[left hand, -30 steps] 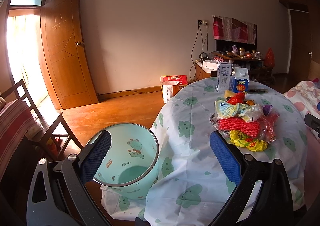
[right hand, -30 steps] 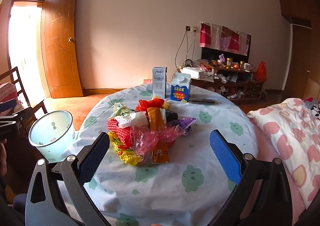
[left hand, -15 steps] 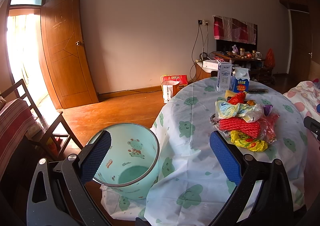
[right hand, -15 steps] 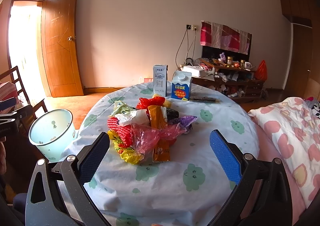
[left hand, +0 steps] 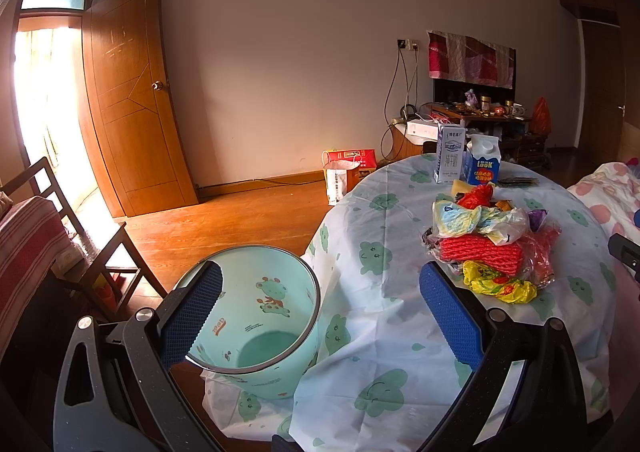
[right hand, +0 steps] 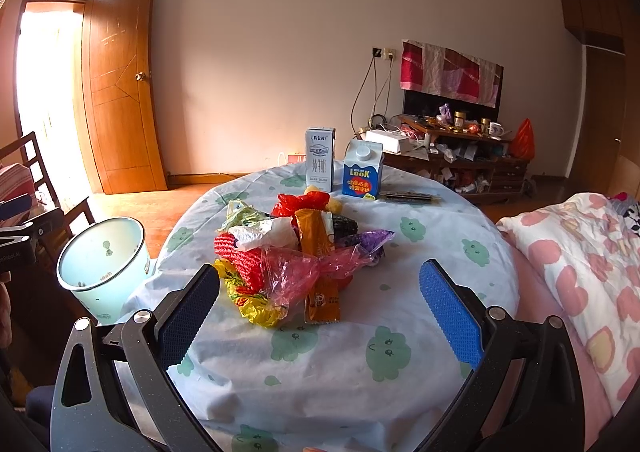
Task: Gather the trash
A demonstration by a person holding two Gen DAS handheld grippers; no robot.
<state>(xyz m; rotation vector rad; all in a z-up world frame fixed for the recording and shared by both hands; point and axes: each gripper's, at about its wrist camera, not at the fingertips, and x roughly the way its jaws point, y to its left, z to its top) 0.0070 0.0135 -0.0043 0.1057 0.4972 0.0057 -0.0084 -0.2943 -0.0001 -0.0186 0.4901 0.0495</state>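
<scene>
A heap of wrappers and plastic bags [right hand: 296, 252] lies in the middle of a round table [right hand: 400, 352] with a green-patterned white cloth. The same heap of trash [left hand: 488, 248] shows at the right of the left wrist view. A mint-green bin [left hand: 256, 316] stands on the floor beside the table's left edge, seen also as the bin [right hand: 102, 264] in the right wrist view. My right gripper [right hand: 320, 312] is open, just short of the heap. My left gripper [left hand: 320, 312] is open above the bin's right rim and the hanging cloth. Neither holds anything.
Two cartons, a white one [right hand: 319, 164] and a blue one [right hand: 363, 174], stand at the table's far side. A dark wooden chair [left hand: 80, 236] is left of the bin. A pink-patterned quilt [right hand: 580, 264] lies to the right. A shopping bag [left hand: 346, 176] sits on the wooden floor.
The right gripper has crept slightly closer to the heap. The left gripper has hardly moved.
</scene>
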